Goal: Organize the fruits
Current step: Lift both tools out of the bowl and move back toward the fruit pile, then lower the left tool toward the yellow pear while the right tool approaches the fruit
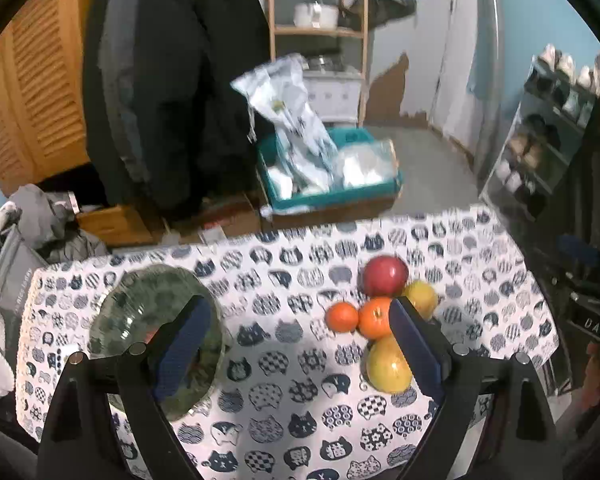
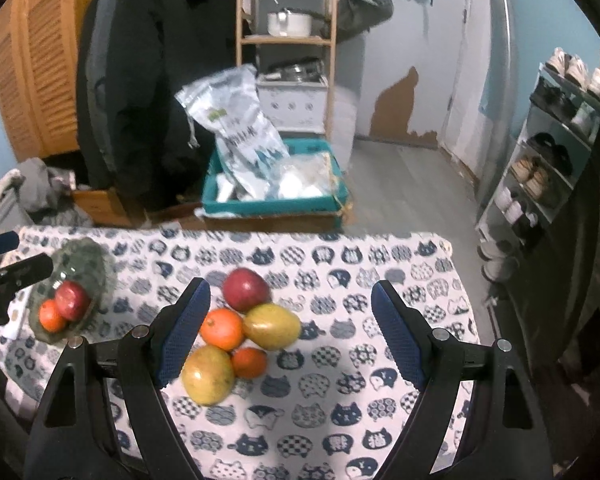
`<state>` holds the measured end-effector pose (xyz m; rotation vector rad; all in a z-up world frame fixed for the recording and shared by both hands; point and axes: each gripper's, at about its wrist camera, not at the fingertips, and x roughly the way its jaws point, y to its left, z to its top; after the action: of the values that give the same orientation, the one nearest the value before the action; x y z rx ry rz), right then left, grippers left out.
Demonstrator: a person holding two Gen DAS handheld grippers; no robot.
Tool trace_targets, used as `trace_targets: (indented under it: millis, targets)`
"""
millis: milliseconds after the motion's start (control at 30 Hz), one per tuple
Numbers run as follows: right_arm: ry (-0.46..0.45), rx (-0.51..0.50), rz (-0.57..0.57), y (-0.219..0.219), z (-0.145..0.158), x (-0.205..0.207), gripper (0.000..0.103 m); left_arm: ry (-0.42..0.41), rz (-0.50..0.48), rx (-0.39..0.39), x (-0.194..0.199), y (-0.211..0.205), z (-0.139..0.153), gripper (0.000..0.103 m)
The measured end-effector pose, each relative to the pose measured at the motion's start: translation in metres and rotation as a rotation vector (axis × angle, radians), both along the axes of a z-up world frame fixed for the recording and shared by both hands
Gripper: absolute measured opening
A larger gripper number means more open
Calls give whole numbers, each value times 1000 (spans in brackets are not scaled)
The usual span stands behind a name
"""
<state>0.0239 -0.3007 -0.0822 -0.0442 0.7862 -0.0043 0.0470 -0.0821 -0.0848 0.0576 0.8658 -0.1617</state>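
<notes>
A cluster of fruit lies on the cat-print tablecloth: a red apple [image 2: 246,289], two oranges [image 2: 222,328] [image 2: 249,362] and two yellow-green mangoes [image 2: 272,326] [image 2: 208,374]. A green glass bowl [image 2: 76,276] at the left holds a red apple [image 2: 72,300] and an orange [image 2: 52,315]. My right gripper [image 2: 290,320] is open and empty above the cluster. My left gripper [image 1: 300,330] is open and empty between the bowl [image 1: 148,300] and the fruit; its right finger covers part of a mango [image 1: 388,366]. The apple [image 1: 385,276] and oranges [image 1: 341,317] show there too.
The table's far edge [image 2: 260,236] drops to the floor, where a teal crate [image 2: 276,200] with bags stands. A shoe rack [image 2: 548,152] is at the right, a wooden shelf [image 2: 288,40] and dark coats [image 2: 148,80] behind. Clothes [image 1: 40,224] are piled at the left.
</notes>
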Motion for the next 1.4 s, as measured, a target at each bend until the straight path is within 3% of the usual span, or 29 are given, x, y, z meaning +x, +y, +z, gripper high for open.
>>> trace_targets:
  millis: [567, 900, 1133, 1400]
  targets:
    - [255, 4, -54, -30, -96, 18, 83, 250, -50, 16, 25, -48, -100, 92]
    - [338, 3, -84, -42, -128, 23, 83, 349, -69, 30, 32, -72, -139, 92]
    - [386, -3, -102, -50, -147, 26, 83, 371, -90, 46, 33, -87, -150, 92]
    - [398, 2, -115, -54, -152, 26, 83, 421, -122, 46, 36, -105, -172, 92]
